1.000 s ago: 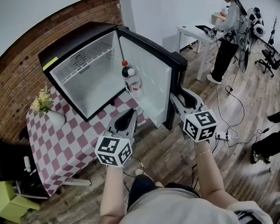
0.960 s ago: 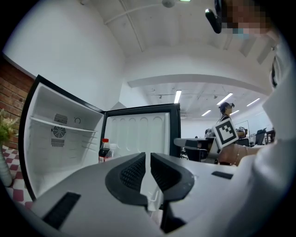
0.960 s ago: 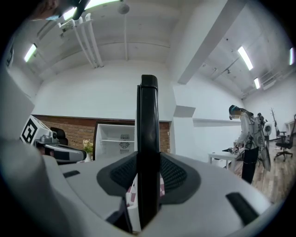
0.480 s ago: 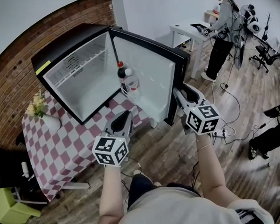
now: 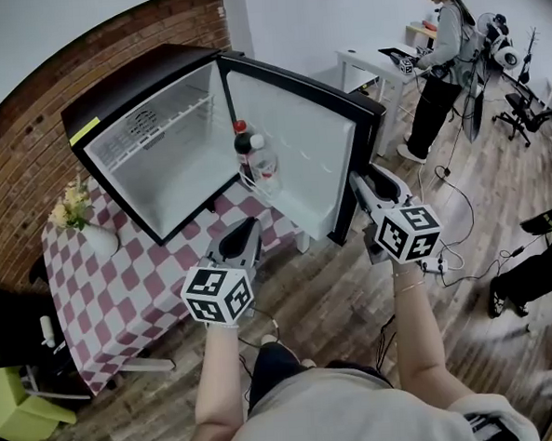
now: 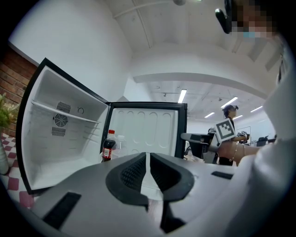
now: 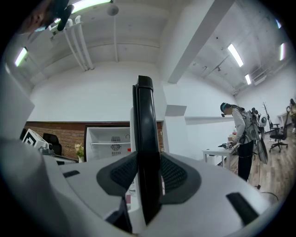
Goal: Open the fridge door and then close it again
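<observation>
Against a red brick wall point(image 5: 25, 160), on a table under a red-and-white checked cloth point(image 5: 122, 290): a black compact fridge point(image 5: 137, 84), wide open, white inside, with one wire shelf. Beside it on the cloth, a white vase of pale yellow flowers point(image 5: 92, 231).

Swung out over the wood-plank floor point(image 5: 337, 304), the black-framed white door point(image 5: 291, 158), with a dark cola bottle with a red cap point(image 5: 243, 152) and a clear plastic bottle point(image 5: 265, 169) upright in its rack.

Right gripper point(image 5: 359, 177) clamped on the door's free edge, ribbed pads pressed to both sides of it in the right gripper view point(image 7: 147, 171).

Left gripper point(image 5: 246, 224) held low in front of the open cabinet, apart from fridge and door. Jaws drawn in to a thin slit, nothing between them point(image 6: 147, 159).

Further back, past a white wall point(image 5: 319, 16), a white desk point(image 5: 369, 65) with a person in dark trousers point(image 5: 439, 65) standing at it. Cables trailing across the planks near there. At the far left edge, a black chair point(image 5: 12, 324) and something yellow-green point(image 5: 17, 408) on the floor.
</observation>
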The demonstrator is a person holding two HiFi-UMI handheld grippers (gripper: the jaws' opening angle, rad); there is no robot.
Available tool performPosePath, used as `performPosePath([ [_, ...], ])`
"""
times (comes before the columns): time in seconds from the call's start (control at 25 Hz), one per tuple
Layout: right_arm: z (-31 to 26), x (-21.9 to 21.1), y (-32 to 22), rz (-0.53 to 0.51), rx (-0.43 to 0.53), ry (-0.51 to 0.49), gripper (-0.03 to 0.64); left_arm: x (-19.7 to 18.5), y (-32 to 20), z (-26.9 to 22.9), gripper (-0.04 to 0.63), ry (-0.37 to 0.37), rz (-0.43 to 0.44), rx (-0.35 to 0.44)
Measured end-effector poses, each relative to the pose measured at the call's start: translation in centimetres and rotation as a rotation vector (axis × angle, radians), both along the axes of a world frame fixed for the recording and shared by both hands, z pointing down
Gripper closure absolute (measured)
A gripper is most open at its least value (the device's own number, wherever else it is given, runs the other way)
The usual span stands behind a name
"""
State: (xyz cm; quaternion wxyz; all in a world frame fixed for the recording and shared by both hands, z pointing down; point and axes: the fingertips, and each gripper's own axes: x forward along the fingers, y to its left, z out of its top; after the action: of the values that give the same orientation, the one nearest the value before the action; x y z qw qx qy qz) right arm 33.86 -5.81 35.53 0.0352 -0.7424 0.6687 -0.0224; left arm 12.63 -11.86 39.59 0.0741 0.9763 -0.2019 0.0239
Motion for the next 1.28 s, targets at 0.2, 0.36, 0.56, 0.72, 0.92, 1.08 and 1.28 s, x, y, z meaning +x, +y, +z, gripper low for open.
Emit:
performPosePath([
  [0.2, 0.06, 0.02, -0.01, -0.015, 0.008, -0.004, 0.469, -0.34, -0.24, -0.08, 0.568, -0.015, 0.005, 0.012],
  [0.36, 0.06, 0.07, -0.02, -0.010, 0.008, -0.004, 0.469, -0.51, -0.38, 0.00, 0.572, -0.019, 0.000, 0.010],
  [0.56, 0.03, -0.17, 0.01, -0.004, 0.013, -0.004, 0.469, -0.63, -0.45, 0.02, 0.575, -0.023, -0.005, 0.005],
  [0.72, 0.11, -0.15, 0.05, 0.005, 0.018, -0.007, 0.469, -0.65, -0.54, -0.16, 0.575, -0.018, -0.009, 0.005],
  [0.92, 0.08, -0.06, -0.01, 0.001, 0.016, -0.003, 0.469, -0.15, -0.42, 0.12, 0.577, -0.024, -0.006, 0.003],
  [1.08, -0.15, -0.03, -0.07, 0.001, 0.014, -0.004, 0.469, 0.07, -0.37, -0.15, 0.577, -0.022, -0.001, 0.002],
  [1.28, 0.06, -0.46, -0.03, -0.006, 0.014, -0.003, 0.469, 0.00, -0.23, -0.09, 0.578, -0.016, 0.001, -0.002],
])
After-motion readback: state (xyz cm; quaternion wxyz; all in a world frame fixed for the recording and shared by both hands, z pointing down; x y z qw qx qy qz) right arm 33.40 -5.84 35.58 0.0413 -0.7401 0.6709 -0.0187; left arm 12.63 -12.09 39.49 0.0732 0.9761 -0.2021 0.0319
